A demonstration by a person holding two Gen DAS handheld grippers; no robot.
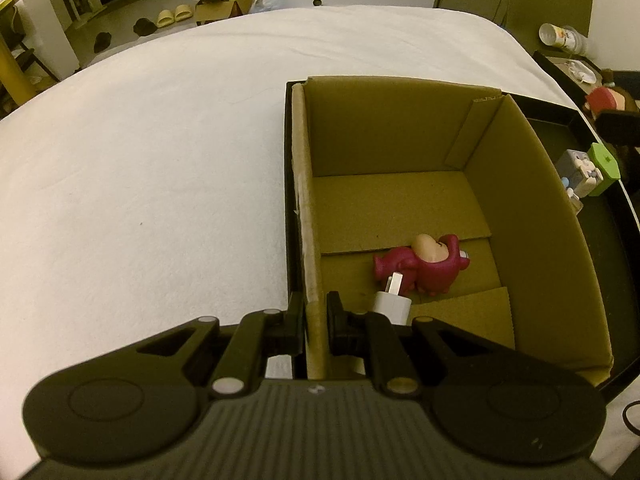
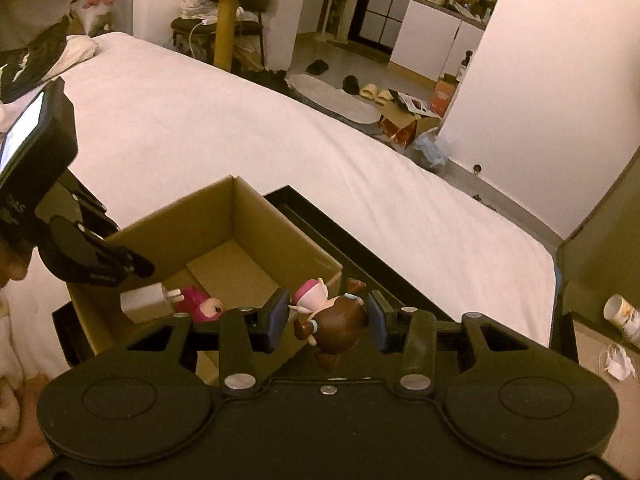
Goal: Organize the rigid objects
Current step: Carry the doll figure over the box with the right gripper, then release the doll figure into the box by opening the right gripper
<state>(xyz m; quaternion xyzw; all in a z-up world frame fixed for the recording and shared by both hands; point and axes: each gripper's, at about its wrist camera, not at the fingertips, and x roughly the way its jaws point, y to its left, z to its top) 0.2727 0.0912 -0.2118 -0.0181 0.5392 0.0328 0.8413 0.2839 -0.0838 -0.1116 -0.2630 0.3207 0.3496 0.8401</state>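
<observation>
1. Right gripper (image 2: 329,320) hugs a brown toy figure (image 2: 334,318) between its pads, up in the air just beside the cardboard box (image 2: 256,236) on the bed (image 2: 180,128).
2. Left gripper (image 1: 314,320) pinches the box wall (keeping it steady).
3. Carry the toy over the open box, go low, then let go softly beside the pink toy (image 1: 424,266) and white charger (image 1: 390,304).

A lived-in home bedroom: a white-sheeted bed (image 2: 248,128), slippers (image 2: 376,92) on the floor, and what looks like a kitchen counter (image 2: 432,36) beyond.
</observation>
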